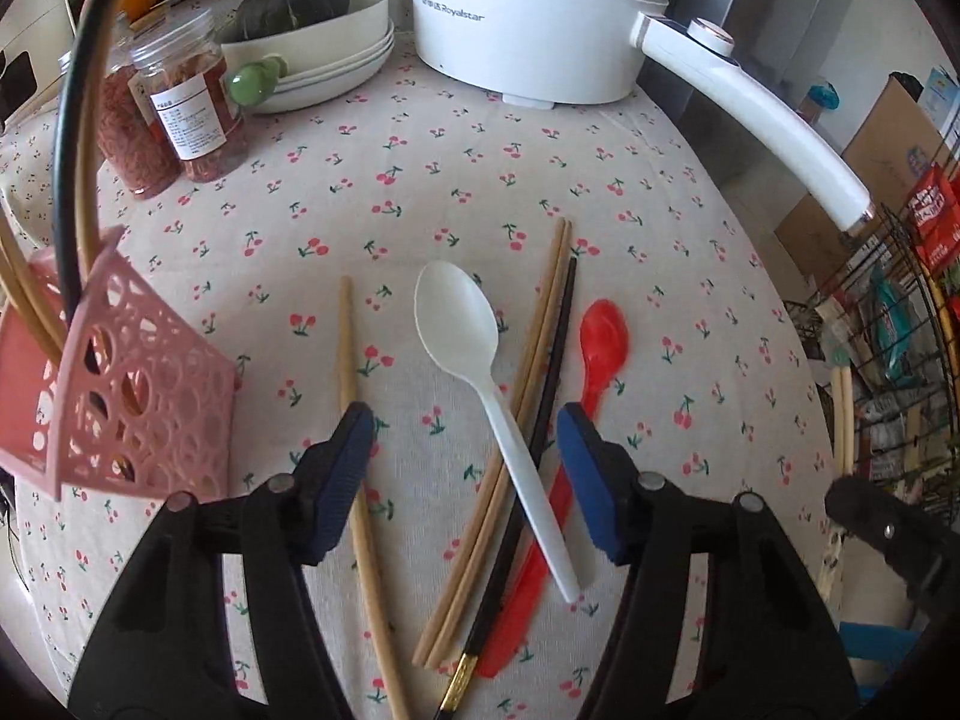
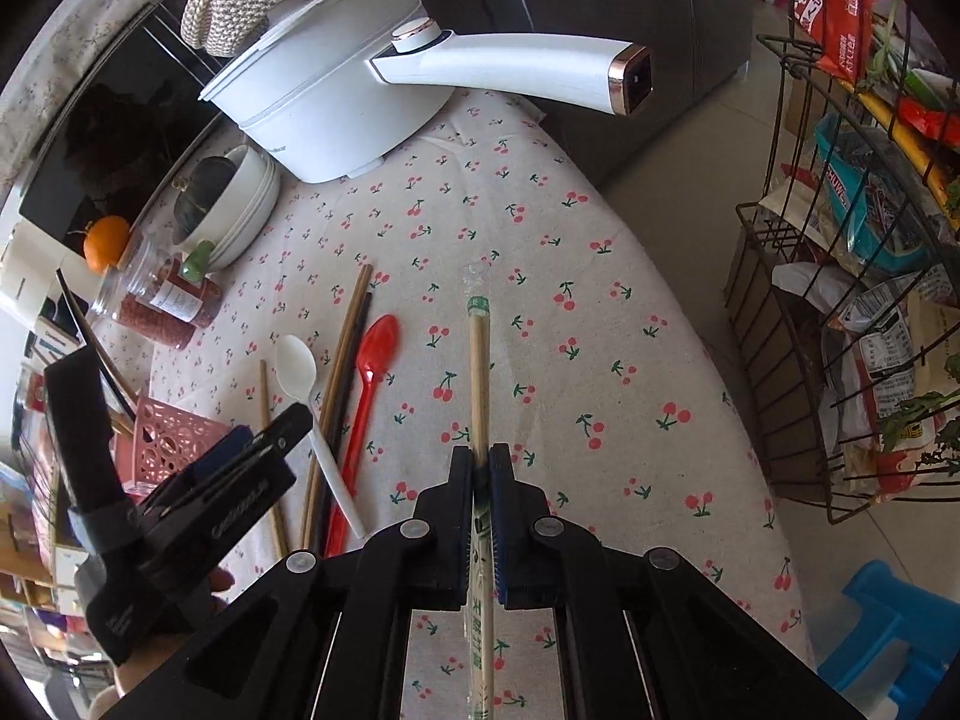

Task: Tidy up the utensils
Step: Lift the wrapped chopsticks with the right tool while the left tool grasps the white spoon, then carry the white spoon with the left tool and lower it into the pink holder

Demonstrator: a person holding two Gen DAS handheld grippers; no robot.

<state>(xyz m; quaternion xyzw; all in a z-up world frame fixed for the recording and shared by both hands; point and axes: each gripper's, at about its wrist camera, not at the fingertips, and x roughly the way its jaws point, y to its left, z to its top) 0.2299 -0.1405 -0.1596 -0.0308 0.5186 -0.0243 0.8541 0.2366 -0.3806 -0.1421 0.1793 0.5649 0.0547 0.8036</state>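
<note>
In the left wrist view, a pink perforated holder (image 1: pixel 138 396) sits at the left edge of the frame, with chopsticks and a black cable rising out of it. Above it, in the upper left, stand two clear jars of red dried food (image 1: pixel 180 114), and beside them a stack of white bowls (image 1: pixel 336 54) holding a dark green squash (image 1: pixel 294 0). A white electric pot (image 1: pixel 528 24) fills the top centre, its long handle reaching toward the right edge.

On the cherry-print tablecloth (image 1: pixel 420 168), from left to right across the middle of the frame, lie a single bamboo chopstick (image 1: pixel 354 438), a white plastic spoon (image 1: pixel 480 372), a pair of bamboo chopsticks (image 1: pixel 528 372), a black chopstick (image 1: pixel 540 420) and a red plastic spoon (image 1: pixel 594 360). The white spoon's handle crosses over the pair, the black chopstick and the red spoon.

The left gripper (image 1: pixel 465 450) hovers at the lower centre with its blue-padded jaws spread wide and nothing between them; the utensils lie on the cloth below the gap.

In the right wrist view, the left gripper appears at the lower left, over the holder. The loose utensils lie left of centre. At the bottom centre the right gripper (image 2: pixel 482 468) has its jaws closed tight on wrapped bamboo chopsticks (image 2: pixel 478 372), which point straight up the frame above the cloth. A wire rack (image 2: pixel 852 276) of packaged goods stands at the right edge.
</note>
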